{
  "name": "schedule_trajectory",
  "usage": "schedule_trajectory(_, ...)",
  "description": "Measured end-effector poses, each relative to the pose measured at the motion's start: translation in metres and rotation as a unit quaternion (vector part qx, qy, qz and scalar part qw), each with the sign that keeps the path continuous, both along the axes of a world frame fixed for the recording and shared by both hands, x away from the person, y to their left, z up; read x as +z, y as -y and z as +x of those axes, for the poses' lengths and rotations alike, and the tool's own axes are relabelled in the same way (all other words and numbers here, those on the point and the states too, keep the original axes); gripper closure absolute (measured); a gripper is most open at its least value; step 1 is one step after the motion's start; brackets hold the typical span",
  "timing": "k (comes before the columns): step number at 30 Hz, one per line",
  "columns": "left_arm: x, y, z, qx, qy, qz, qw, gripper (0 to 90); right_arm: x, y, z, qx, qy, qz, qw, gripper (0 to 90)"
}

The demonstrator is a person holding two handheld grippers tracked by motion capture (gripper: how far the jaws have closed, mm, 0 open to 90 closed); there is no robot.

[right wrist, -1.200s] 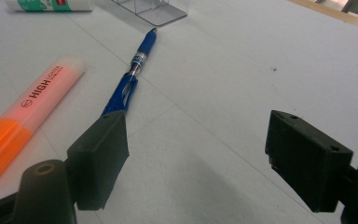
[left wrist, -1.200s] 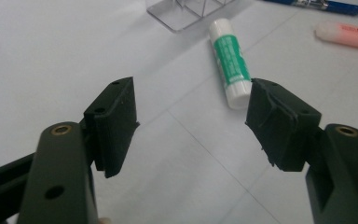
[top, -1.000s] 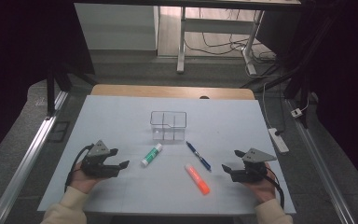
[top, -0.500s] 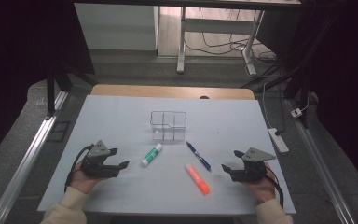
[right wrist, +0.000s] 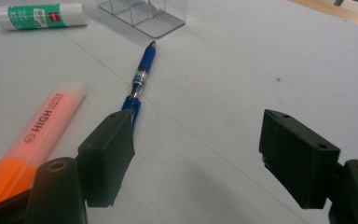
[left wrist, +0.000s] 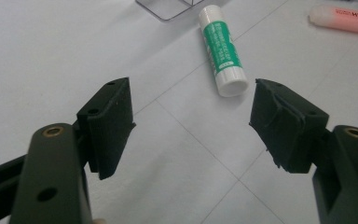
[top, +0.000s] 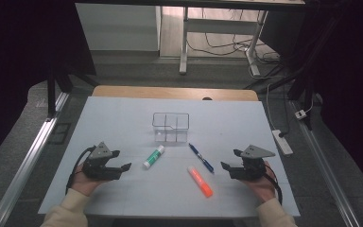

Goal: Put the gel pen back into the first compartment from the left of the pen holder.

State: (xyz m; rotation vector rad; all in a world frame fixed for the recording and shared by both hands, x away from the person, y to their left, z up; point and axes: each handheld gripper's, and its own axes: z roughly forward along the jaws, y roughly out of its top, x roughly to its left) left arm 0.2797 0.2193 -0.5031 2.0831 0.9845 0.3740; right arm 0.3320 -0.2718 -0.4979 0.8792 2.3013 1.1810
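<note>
While both tongs rest on the bench (top: 123, 118) with nothing between their jaws, the left tongs (top: 122, 160) stand wide apart facing the glue stick (top: 153, 156); best to close across its short width. It lies just beside the clear organizer (top: 170, 126), long axis slanting up-right. The pen (top: 201, 158) and highlighter (top: 200, 181) slant down-right. The right tongs (top: 230, 159), just narrowing slightly, gape near the pen's end.

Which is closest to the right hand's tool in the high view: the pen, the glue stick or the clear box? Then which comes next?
From the right tool:
1. Blue pen, just to its left.
2. Clear box, farther back, near the table's middle.
3. Glue stick, farthest left, past the pen.
The box and glue stick are nearly a tie.
</note>
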Motion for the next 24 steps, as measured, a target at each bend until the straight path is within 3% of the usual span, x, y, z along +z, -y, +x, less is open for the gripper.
schedule_trajectory(15,0.000,-0.001,-0.001,0.002,0.000,-0.001,1.0000,29.8,0.027,-0.035,0.023,0.006,-0.024,-0.017,0.9996,29.0)
schedule_trajectory(24,0.000,0.004,0.000,-0.002,-0.001,0.009,1.0000,29.7,0.028,-0.053,0.040,0.008,-0.057,-0.028,0.9980,29.8)
